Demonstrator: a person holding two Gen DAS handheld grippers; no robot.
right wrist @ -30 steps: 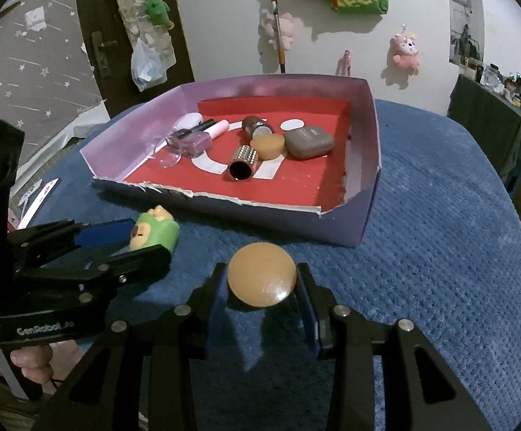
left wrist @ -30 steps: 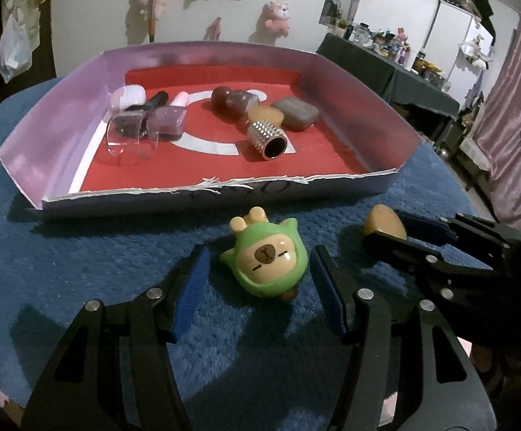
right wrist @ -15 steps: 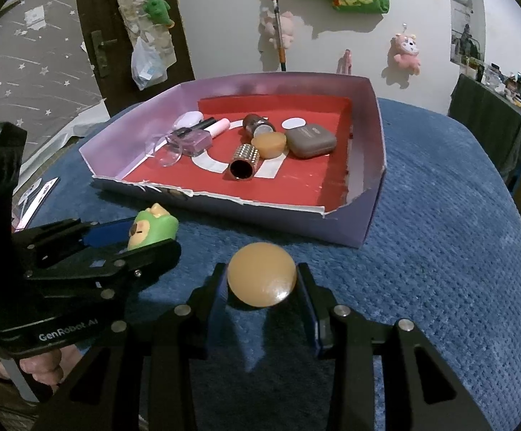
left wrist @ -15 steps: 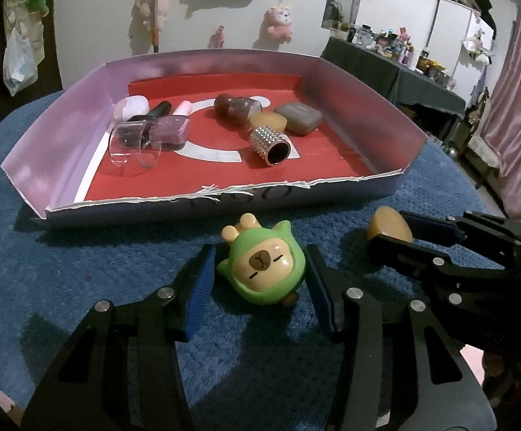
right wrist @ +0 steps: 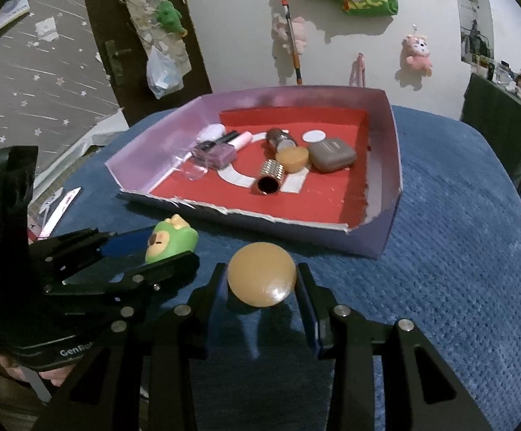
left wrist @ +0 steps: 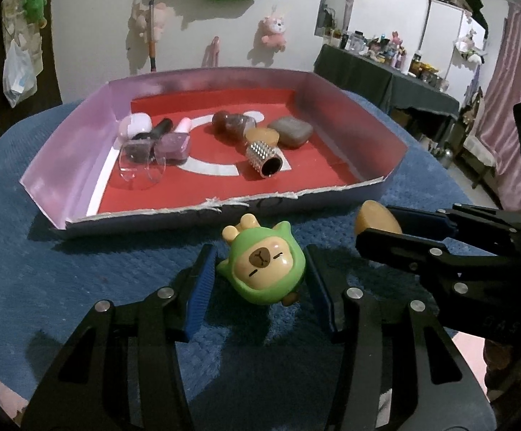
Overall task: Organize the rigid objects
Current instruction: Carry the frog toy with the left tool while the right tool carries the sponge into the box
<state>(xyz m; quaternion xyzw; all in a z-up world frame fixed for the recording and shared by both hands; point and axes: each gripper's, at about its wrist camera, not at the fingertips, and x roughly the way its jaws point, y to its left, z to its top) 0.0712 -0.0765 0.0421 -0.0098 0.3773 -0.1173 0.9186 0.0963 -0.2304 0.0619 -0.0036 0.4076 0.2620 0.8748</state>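
Note:
A green capybara toy [left wrist: 262,269] lies on its back between the blue pads of my left gripper [left wrist: 258,256], which is shut on it just in front of the tray's torn front edge. The right wrist view shows the same toy [right wrist: 172,239] in the left gripper [right wrist: 170,249] from the side. My right gripper [right wrist: 261,273] is shut on a round tan disc [right wrist: 262,280] held slightly above the blue cloth. That disc [left wrist: 371,213] and the right gripper [left wrist: 377,224] also show at the right of the left wrist view.
A purple-walled cardboard tray [left wrist: 63,147] with a red floor holds nail polish bottles, a clear glass [left wrist: 140,165], a studded silver tube [left wrist: 264,154] and a grey case [left wrist: 291,133]. Blue textured cloth [right wrist: 457,269] covers the table. A hand [right wrist: 9,366] shows at the lower left.
The left gripper's jaws have narrowed onto the green toy, which has tipped slightly. The right gripper and its tan disc have stayed the same.

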